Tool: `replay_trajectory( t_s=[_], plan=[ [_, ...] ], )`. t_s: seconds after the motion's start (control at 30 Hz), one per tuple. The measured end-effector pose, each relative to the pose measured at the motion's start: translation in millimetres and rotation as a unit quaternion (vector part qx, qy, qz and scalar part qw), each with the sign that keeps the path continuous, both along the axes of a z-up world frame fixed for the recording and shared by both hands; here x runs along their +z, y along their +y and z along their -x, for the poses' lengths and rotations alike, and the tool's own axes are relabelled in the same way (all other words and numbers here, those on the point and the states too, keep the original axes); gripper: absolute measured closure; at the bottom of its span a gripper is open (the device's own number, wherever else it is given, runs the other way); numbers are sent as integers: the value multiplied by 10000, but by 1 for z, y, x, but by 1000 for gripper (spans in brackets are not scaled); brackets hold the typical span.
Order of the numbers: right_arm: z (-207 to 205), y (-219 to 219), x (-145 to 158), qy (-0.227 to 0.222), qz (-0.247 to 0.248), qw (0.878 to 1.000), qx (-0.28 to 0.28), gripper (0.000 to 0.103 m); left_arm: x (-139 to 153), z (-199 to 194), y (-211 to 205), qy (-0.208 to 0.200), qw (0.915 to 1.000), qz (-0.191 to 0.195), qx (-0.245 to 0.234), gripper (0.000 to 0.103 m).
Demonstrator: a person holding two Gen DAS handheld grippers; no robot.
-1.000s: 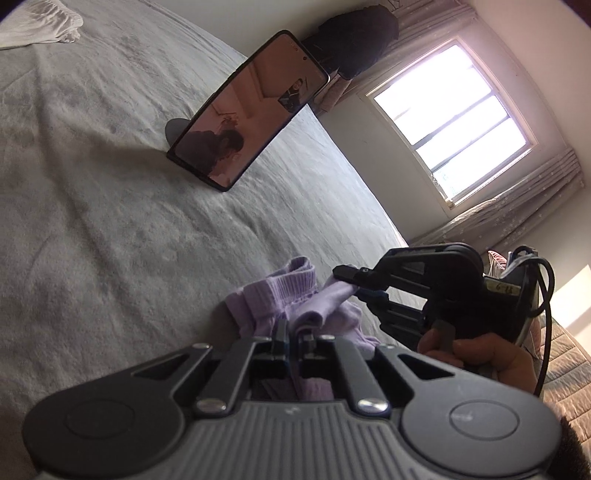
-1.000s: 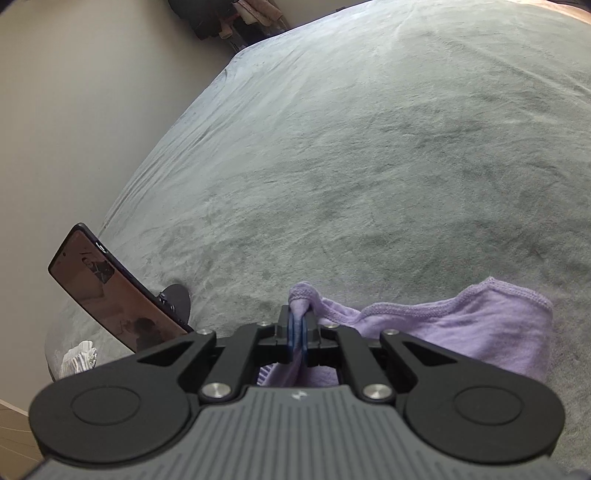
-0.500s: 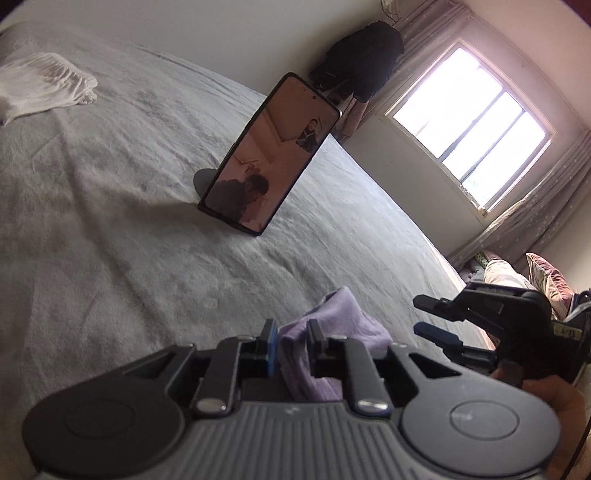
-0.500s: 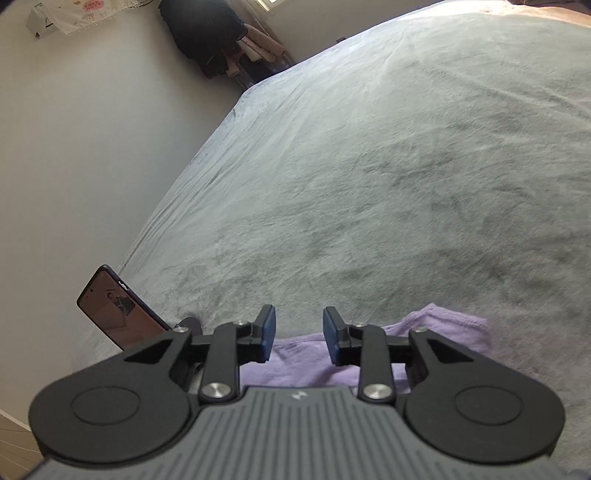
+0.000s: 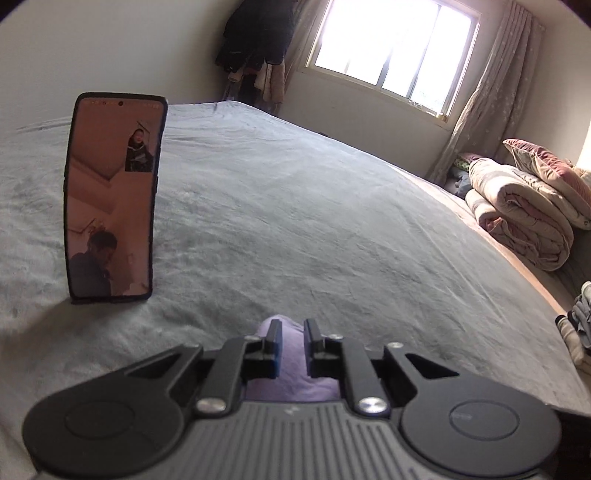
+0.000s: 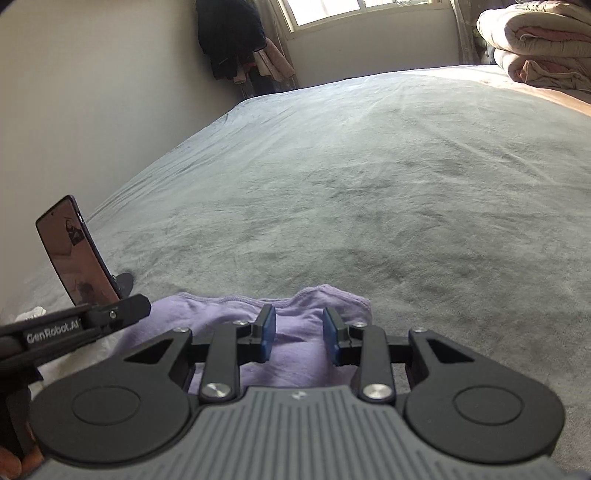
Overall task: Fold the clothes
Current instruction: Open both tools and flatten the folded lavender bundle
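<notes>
A small lilac garment [image 6: 295,325] lies folded on the grey bed cover [image 6: 369,184]. My right gripper [image 6: 299,325] is open and empty, raised just over the garment. My left gripper [image 5: 291,334] is also open, with the lilac garment [image 5: 291,365] showing between and below its fingers; whether the cloth touches the pads is unclear. The left gripper's side shows at the left of the right wrist view [image 6: 92,321], beside the garment.
A phone [image 5: 112,195] stands upright on a stand on the bed to the left; it also shows in the right wrist view [image 6: 77,254]. Folded quilts [image 5: 528,210] lie at the right. Some clothes [image 5: 576,325] sit at the bed's right edge. Dark clothes [image 5: 255,33] hang by the window.
Both grippers opened and let go of the lilac garment, which now lies flat on the bed. Both grippers lifted and tilted up toward level.
</notes>
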State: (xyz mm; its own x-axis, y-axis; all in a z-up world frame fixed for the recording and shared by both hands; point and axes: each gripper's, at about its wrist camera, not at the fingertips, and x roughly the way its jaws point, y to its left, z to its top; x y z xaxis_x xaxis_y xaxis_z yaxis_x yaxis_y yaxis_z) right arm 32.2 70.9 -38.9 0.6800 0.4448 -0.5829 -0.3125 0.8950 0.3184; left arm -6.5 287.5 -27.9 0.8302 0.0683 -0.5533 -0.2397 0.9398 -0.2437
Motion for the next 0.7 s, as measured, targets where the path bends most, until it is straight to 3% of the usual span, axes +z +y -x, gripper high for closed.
replay_trajectory(
  t_s=[0.1,0.17,0.23,0.27,0.37,0.57,0.7],
  plan=[
    [-8,-9,-15,68,6,9999,-125,87,-23,-15,12,406,9983,-325,261,92],
    [-9,-15,-15,90,-66,9997,-208,93,-28,-13,20,401,9984,-299,257,95],
    [-6,-18,-9,78,-91,9998,-187,91,-21,-6,23,408,9986,-258,229,95],
    [-4,-19,-6,57,-96,9998,-160,80,-16,-2,24,408,9986,-252,227,95],
    [9,-23,3,33,-152,9999,8,71,-1,12,24,284,9994,-186,-3,95],
    [50,-18,14,-179,-26,9986,503,70,17,39,9,23,9973,-434,-590,94],
    [76,-11,11,-310,235,9965,745,70,2,47,3,263,9946,-721,-693,93]
  ],
)
